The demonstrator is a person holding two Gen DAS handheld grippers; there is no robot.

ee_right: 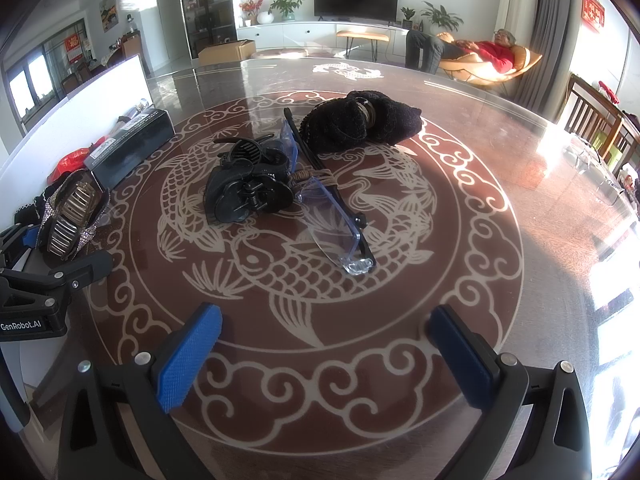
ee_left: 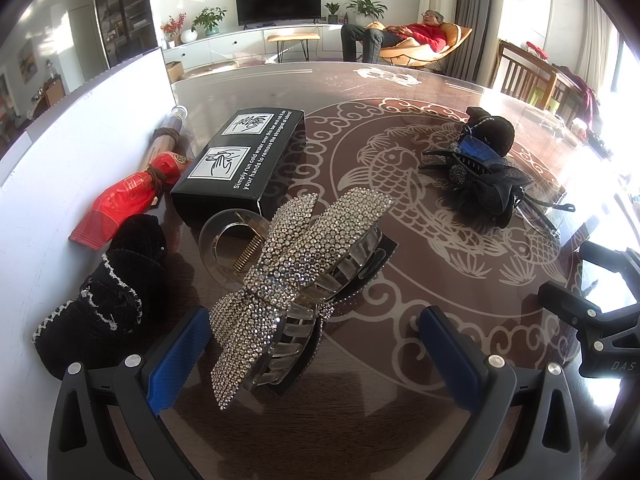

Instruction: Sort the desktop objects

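Rhinestone bow clip (ee_left: 296, 276): I see it lying on the table (ee_left: 460, 280) between my left gripper (ee_left: 316, 352) fingers, untouched; its far teeth are hidden.
Left jaws: spread wide, holding nothing.
Right gripper (ee_right: 320, 344): spread wide over bare table.
Centre pile: one black claw clip (ee_right: 248, 192), one clear-lensed pair of glasses (ee_right: 336, 224), partly overlapping.
Black knit pieces: two, one by each pile.
Black box (ee_left: 244, 164): one, cardboard, printed.
Red wrapper (ee_left: 128, 200): one, crinkled, contents unclear.
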